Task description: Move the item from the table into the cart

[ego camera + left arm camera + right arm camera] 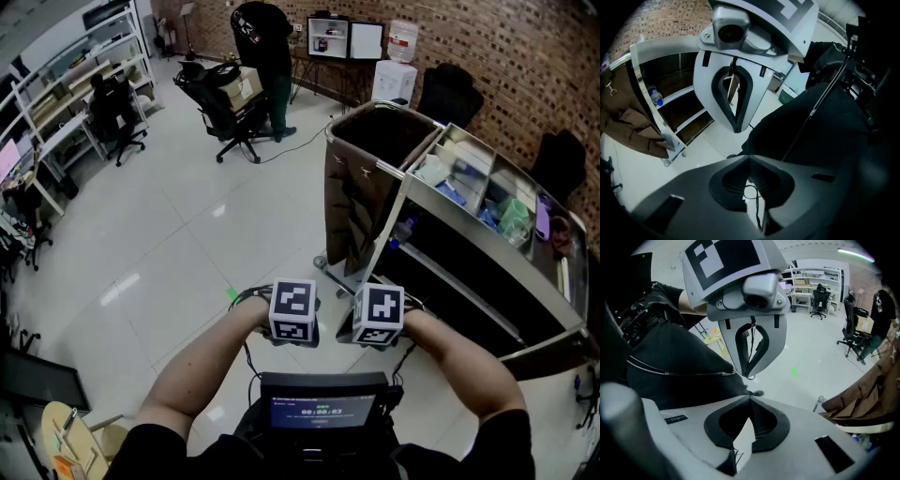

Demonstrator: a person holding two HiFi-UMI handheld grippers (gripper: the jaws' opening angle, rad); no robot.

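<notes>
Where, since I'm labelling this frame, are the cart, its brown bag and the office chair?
cart (385, 230), head view, on its metal corner post.
brown bag (349, 206), head view, on its front face.
office chair (223, 111), head view, on its dark seat.

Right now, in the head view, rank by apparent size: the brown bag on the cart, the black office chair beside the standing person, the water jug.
1. brown bag
2. black office chair
3. water jug
The bag is nearest the camera, so real sizes are unsure.
</notes>
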